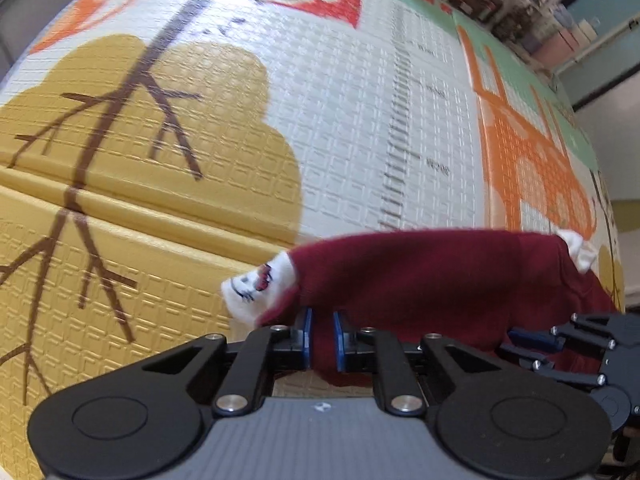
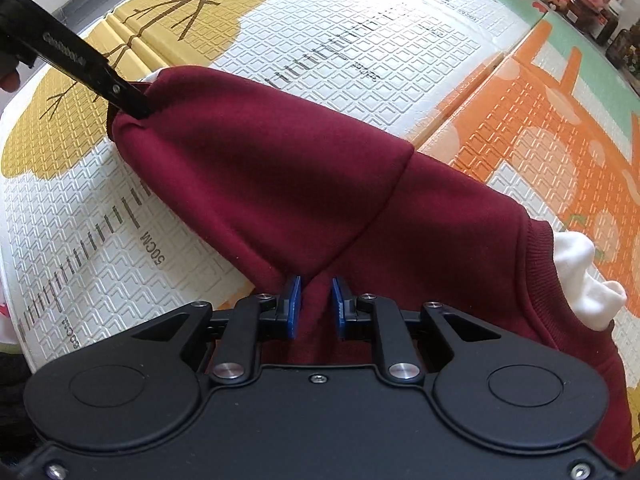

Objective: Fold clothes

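Item: maroon sweatshirt [image 2: 280, 176] with white printed lining [image 1: 252, 288] showing at one end and a white piece [image 2: 580, 276] beyond the ribbed cuff at the other. Location: on the patterned foam play mat [image 2: 360, 40], stretched between the two grippers, across the printed ruler strip [image 2: 100, 232] and toward the orange giraffe print [image 2: 540, 132].

Left gripper [image 1: 322, 340]: blue pads pressed onto a fold of maroon cloth.

Right gripper [image 2: 316, 304]: pads likewise pinching a bunched edge of the sweatshirt.

Condition: the garment lies doubled in a long, loose band with a seam across it, not a flat, squared packet.

Progress, as judged: partway; some layering exists, while a tidy final fold remains outstanding. Clutter [image 1: 520, 4] stands beyond the mat.
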### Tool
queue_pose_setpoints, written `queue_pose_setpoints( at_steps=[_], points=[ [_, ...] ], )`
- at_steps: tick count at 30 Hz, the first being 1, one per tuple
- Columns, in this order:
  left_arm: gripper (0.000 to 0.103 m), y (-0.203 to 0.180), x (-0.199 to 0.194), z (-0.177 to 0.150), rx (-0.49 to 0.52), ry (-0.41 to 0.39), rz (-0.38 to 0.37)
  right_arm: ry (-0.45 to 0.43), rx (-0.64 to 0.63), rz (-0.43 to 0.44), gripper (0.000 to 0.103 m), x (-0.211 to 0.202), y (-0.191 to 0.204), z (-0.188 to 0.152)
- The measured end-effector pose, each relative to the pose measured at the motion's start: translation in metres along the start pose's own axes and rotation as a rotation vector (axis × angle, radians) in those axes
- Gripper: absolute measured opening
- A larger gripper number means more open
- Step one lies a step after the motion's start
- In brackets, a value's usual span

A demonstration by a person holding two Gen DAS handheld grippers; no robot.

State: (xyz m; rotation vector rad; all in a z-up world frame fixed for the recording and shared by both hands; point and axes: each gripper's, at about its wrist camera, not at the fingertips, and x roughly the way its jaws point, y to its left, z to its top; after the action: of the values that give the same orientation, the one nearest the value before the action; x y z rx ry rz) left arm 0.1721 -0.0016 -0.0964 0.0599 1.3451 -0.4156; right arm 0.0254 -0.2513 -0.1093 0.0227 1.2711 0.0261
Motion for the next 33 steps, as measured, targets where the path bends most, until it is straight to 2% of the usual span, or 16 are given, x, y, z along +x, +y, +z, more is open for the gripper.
queue_pose_setpoints(
  at_steps=[1,2,5,9,20,33],
  points=[
    [0.064,0.003,-0.004,0.001,-0.006,-0.018,0.044,-0.002,0.003,-0.002,0.016,0.0,0.0,0.0],
    [0.065,0.006,-0.008,0.002,-0.012,-0.038,0.093,-0.004,0.006,-0.003,0.016,-0.001,0.0,0.0],
    [0.062,0.02,-0.022,0.004,-0.083,-0.063,0.023,-0.011,0.021,-0.012,0.016,-0.003,0.001,-0.001],
    [0.062,0.016,-0.038,0.004,-0.075,-0.107,0.058,-0.022,0.051,-0.019,0.016,-0.009,0.0,0.0],
    [0.067,-0.042,-0.066,0.002,0.088,-0.181,0.059,-0.138,0.12,-0.023,0.016,-0.065,-0.008,-0.008],
    [0.076,-0.148,-0.063,-0.01,0.352,-0.193,-0.05,-0.225,0.286,-0.115,0.018,-0.119,-0.05,-0.054]
  ],
)
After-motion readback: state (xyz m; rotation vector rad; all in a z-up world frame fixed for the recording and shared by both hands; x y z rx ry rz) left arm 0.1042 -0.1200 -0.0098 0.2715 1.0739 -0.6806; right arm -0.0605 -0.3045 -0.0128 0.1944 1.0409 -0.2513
